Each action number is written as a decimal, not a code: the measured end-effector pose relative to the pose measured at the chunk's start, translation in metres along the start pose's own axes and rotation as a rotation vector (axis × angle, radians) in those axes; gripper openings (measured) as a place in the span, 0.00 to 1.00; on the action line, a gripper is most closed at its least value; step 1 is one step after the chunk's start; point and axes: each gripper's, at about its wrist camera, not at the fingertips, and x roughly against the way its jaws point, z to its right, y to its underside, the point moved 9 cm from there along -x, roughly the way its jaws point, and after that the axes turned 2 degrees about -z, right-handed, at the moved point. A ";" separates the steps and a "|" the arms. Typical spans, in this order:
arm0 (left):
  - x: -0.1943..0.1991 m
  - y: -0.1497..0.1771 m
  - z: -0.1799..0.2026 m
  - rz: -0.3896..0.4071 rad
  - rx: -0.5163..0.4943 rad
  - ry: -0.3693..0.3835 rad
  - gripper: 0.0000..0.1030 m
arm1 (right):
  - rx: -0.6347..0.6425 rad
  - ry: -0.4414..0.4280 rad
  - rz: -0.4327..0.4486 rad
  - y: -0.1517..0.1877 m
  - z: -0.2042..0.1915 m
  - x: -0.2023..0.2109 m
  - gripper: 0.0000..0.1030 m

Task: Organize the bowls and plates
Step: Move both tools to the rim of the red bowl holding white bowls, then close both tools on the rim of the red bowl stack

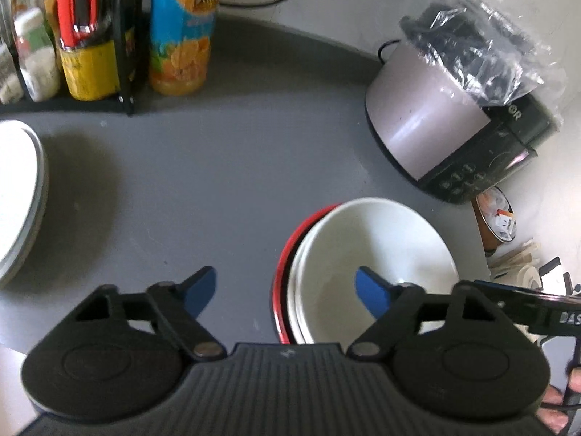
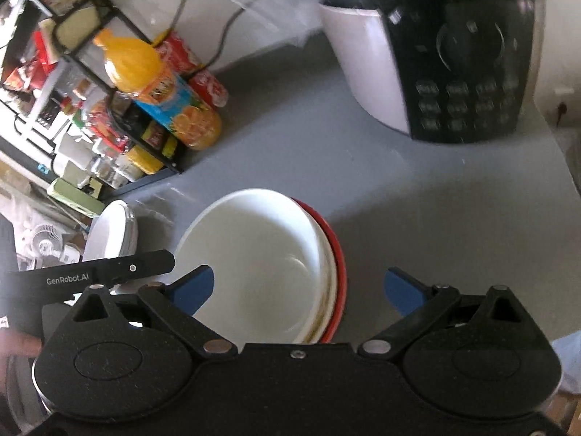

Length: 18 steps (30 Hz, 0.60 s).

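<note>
**Both grippers straddling the bowl stack**

Grey kitchen counter (image 1: 218, 167), wall behind. Stack of bowls (image 1: 370, 265), white nested in red, near the front edge, below the rice cooker (image 1: 435, 127). Left gripper (image 1: 285, 290) open across its left rim; right gripper (image 2: 299, 290) open across the right rim, nothing gripped, probably for a two-sided lift. Plates (image 1: 18, 200) at the left edge.

We are holding our right gripper (image 2: 297, 290) wide apart over the stacked bowls (image 2: 254, 254) on the grey counter (image 2: 417, 218). At ten o'clock a juice bottle (image 2: 159, 91) is standing; at one o'clock, a rice cooker (image 2: 435, 54).
</note>
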 end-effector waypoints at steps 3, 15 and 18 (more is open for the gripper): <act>-0.016 0.005 0.003 -0.034 0.017 0.002 0.63 | -0.036 -0.016 -0.022 0.005 0.008 -0.010 0.83; -0.043 0.025 -0.005 -0.127 0.087 0.004 0.26 | -0.101 -0.011 -0.100 0.022 0.016 -0.040 0.59; -0.043 0.026 -0.007 -0.131 0.089 0.004 0.26 | -0.133 -0.020 -0.108 0.022 0.018 -0.045 0.49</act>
